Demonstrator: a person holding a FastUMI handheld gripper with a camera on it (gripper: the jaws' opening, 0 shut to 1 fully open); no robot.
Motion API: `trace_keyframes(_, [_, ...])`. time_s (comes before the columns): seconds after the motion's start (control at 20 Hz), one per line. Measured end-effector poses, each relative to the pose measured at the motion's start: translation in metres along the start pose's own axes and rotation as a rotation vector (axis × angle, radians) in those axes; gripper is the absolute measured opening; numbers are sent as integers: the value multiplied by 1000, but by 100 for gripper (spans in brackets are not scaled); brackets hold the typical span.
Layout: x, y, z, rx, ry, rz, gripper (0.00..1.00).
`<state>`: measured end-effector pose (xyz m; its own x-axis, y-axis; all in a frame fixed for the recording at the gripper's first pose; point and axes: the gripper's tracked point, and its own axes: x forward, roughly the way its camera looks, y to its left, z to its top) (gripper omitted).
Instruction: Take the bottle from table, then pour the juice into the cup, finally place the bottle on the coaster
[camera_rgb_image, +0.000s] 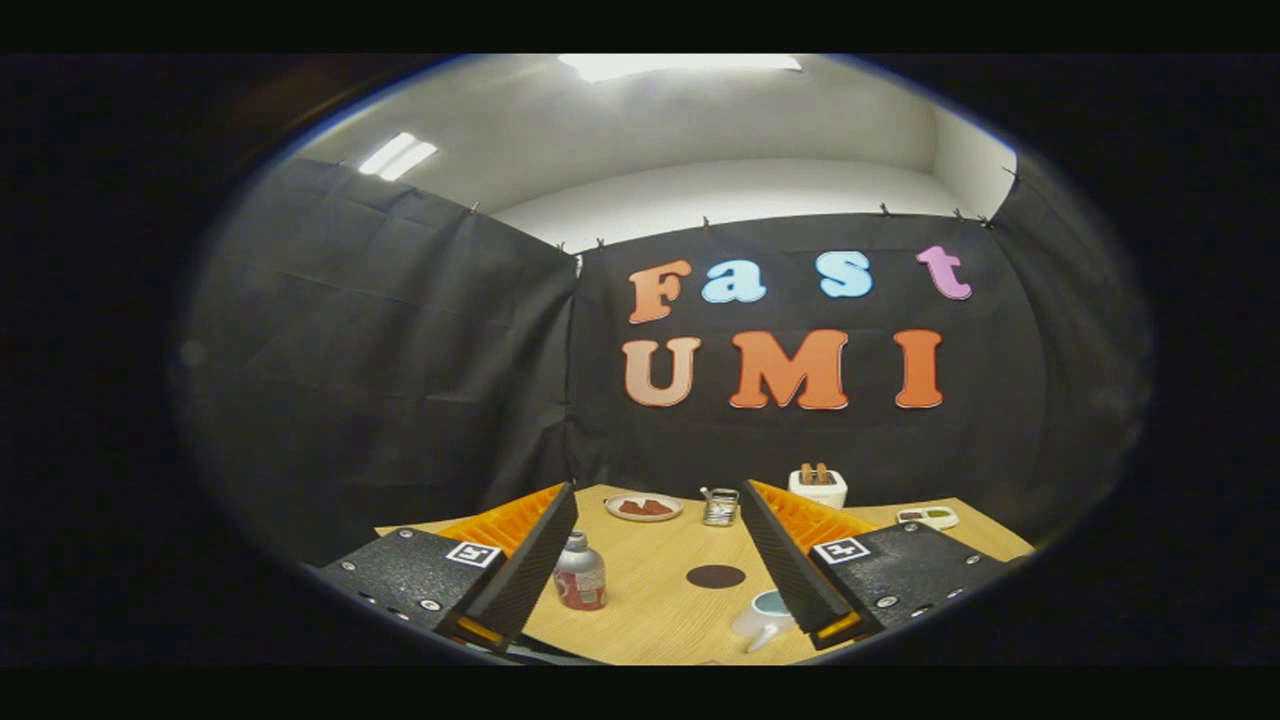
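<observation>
the tongs stand wide apart with nothing held, two flat, ridged, wedge-shaped fingers reaching forward over a pale wood-grain tabletop. between them, close beside the left finger but not touching it, stands one bottle: small, rounded, upright, with a silvery cap and a red label around its body. near the middle of the gap, a little farther on, lies one coaster, a flat dark oval disc. one cup, a smooth white mug with a bluish inside and a handle, sits just beside the inner edge of the right finger, partly hidden by it. beyond the fingertips are one round plate carrying reddish-brown pieces, one small shiny metal holder, and one boxy white toaster with two brown slices standing up in it. off past the right finger lies one small white tray.
</observation>
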<state>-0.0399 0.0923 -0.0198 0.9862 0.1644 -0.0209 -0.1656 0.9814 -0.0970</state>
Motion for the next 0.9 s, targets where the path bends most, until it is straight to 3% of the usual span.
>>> trace_keyframes(0.35, [22, 39, -67, -30, 66, 41, 98])
trace_keyframes(0.7, [45, 68, -129, 110, 203, 61, 98])
trace_keyframes(0.9, [58, 76, -152, 98, 234, 48, 98])
